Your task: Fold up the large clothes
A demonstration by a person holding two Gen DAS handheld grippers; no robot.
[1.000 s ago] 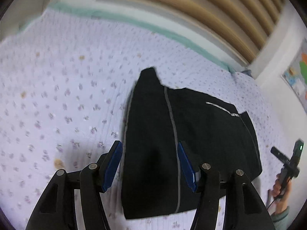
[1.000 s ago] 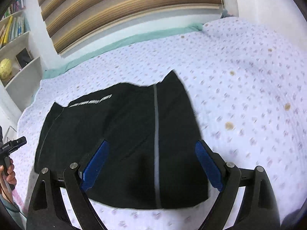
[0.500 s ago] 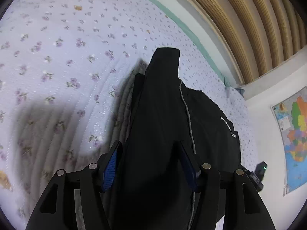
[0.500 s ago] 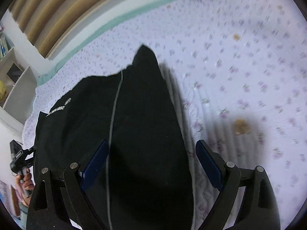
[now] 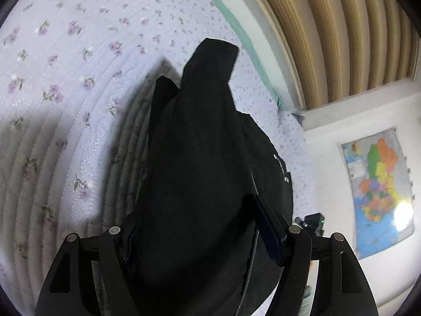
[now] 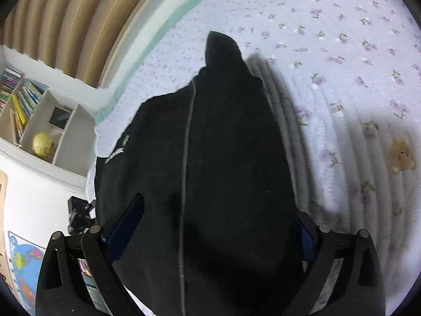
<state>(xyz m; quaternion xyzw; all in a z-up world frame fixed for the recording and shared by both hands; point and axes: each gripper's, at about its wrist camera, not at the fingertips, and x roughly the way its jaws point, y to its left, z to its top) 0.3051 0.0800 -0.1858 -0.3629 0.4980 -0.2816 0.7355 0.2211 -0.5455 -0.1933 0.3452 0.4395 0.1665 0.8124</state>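
A black garment (image 5: 200, 131) with a thin grey stripe and white lettering lies folded on the lilac floral quilt (image 5: 65, 79). My left gripper (image 5: 194, 223) sits low over the garment's near end. Its jaws are opening, the cloth bulges up between the blue pads, and part of the left pad is hidden. In the right wrist view the same garment (image 6: 223, 131) fills the gap of my right gripper (image 6: 221, 210). Those jaws are opening wide too, with one pad at each side of the cloth and not pressing on it. The quilt (image 6: 355, 65) spreads to the right.
A wooden slatted wall (image 5: 342, 26) runs behind the bed. A coloured map (image 5: 379, 189) hangs on the white wall. A white shelf (image 6: 68, 142) holds books and a yellow ball (image 6: 42, 144). A black handheld device (image 6: 79, 213) shows beside the garment.
Both grippers came down close to the garment and rolled. The cloth, which lay ahead of the fingers, now sits between them. Both pairs of jaws stand wider.
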